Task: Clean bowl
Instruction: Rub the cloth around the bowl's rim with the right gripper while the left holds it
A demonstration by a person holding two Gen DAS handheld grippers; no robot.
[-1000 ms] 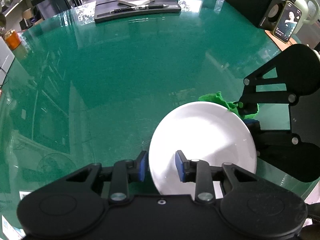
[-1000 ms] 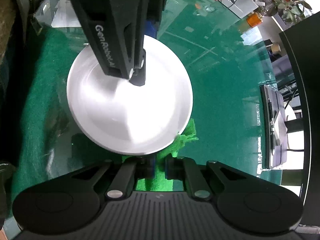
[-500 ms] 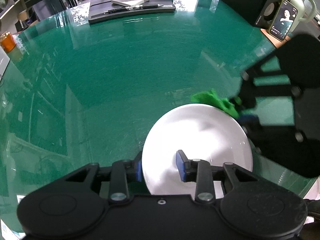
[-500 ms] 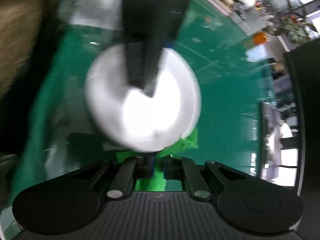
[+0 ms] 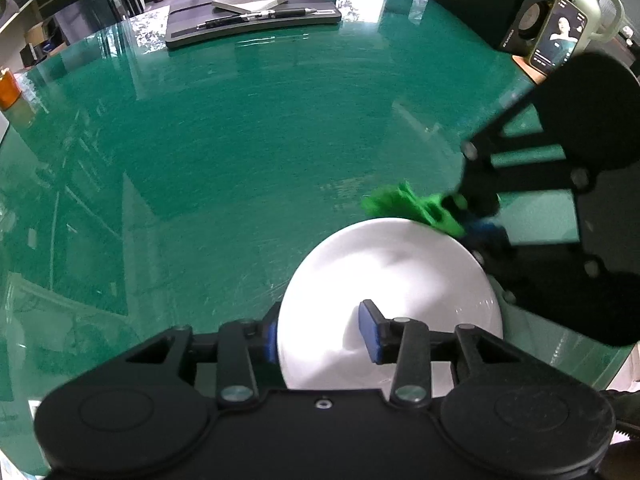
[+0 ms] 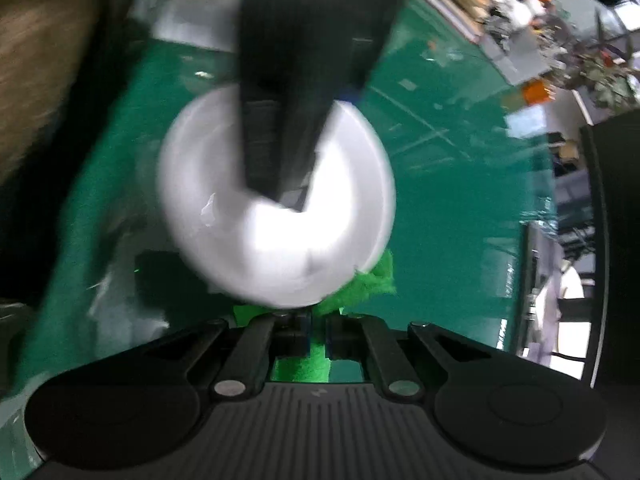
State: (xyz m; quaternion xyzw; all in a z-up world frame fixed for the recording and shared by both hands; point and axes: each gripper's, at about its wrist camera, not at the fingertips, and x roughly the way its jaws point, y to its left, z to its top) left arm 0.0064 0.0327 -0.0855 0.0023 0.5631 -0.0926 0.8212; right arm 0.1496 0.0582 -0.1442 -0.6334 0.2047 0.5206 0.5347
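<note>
A white bowl (image 5: pixel 400 272) rests on the green glass-topped table (image 5: pixel 240 152). My left gripper (image 5: pixel 320 332) straddles its near rim, one blue pad inside and the other outside. Its jaws are opening and the inner pad stands clear of the rim. My right gripper (image 5: pixel 476 216) comes in from the right, shut on a bright green cloth (image 5: pixel 404 204) that lies against the bowl's far rim. In the blurred right wrist view the cloth (image 6: pixel 368 284) bunches under the bowl (image 6: pixel 272 256), just ahead of the right gripper (image 6: pixel 318 324).
A dark monitor stand (image 5: pixel 256 20) with a notebook and a pen sits at the far edge. A speaker and a lit phone (image 5: pixel 556 40) stand at the far right. An orange object (image 5: pixel 8 88) is at the far left. The table's edge runs close on the right.
The left jaws have widened and the bowl's rim has slid left, over the outer pad. The right gripper has carried the cloth a little up and along the far rim, rolling as it went.
</note>
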